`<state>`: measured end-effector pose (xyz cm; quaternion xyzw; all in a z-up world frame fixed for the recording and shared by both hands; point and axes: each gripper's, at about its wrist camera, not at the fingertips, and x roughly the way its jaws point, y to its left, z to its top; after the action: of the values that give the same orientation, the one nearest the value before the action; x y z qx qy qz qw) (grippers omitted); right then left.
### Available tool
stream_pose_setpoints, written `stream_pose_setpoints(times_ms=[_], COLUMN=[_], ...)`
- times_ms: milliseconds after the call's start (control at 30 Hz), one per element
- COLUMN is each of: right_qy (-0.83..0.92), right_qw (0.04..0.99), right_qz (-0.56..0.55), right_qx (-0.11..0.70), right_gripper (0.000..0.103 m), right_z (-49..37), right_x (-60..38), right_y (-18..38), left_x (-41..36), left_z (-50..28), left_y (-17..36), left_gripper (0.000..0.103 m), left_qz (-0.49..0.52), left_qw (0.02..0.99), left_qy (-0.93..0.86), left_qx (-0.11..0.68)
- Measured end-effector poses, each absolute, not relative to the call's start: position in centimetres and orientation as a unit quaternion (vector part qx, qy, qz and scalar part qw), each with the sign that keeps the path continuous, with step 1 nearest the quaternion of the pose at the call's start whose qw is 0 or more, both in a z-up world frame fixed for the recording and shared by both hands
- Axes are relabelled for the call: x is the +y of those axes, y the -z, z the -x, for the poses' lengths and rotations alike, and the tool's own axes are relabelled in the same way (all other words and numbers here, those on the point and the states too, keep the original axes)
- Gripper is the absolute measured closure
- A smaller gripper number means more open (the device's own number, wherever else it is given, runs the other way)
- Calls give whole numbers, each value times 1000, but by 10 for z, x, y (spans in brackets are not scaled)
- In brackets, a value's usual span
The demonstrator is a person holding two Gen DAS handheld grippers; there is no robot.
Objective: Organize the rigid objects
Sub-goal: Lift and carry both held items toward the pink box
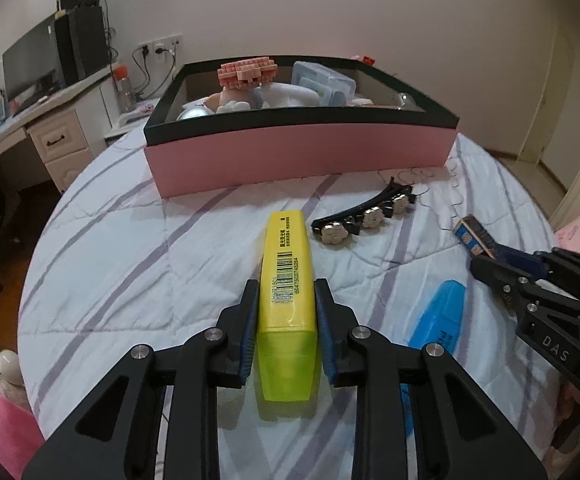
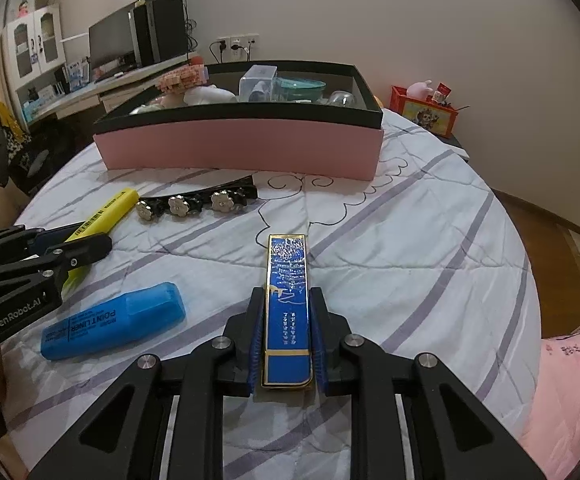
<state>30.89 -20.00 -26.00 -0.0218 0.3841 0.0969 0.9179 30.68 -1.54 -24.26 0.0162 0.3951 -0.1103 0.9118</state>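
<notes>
**Both grippers hold something on the bed**

While the left gripper (image 1: 286, 292) squeezes its jaws on the yellow marker (image 1: 286, 280), the right gripper (image 2: 288, 300) squeezes its jaws on the blue and gold case (image 2: 288, 300). Both things lie on the striped bed cover (image 2: 409, 260). Between them lie a blue marker (image 2: 114, 322) and a flower hair clip (image 2: 198, 202). Behind stands the pink box (image 2: 242, 148), full of small things.

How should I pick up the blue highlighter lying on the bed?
Grip the blue highlighter across its two long flat sides, near the middle of the body, coming down from above. It lies flat on the quilt with open space all round, and its narrow width fits between gripper fingers; its length would not.
</notes>
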Motion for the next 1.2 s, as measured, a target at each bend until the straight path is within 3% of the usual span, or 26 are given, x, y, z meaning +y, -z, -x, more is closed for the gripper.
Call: stream_pose_setpoints(times_ms=[233, 700, 1200], right_qy=[-109, -127, -148], right_qw=[934, 973, 979], right_qz=[-15, 1, 24], right_qx=[339, 190, 135], right_gripper=[82, 82, 82], right_z=[-288, -222, -211], right_x=[-209, -188, -166], right_y=[240, 142, 99], left_x=[-8, -8, 2], left_z=[-281, -216, -197], left_y=[216, 125, 69], left_gripper=[77, 76, 76], left_qz=[2, -11, -19], left_qw=[934, 974, 990], left_qy=[94, 73, 50], left_qx=[344, 213, 133])
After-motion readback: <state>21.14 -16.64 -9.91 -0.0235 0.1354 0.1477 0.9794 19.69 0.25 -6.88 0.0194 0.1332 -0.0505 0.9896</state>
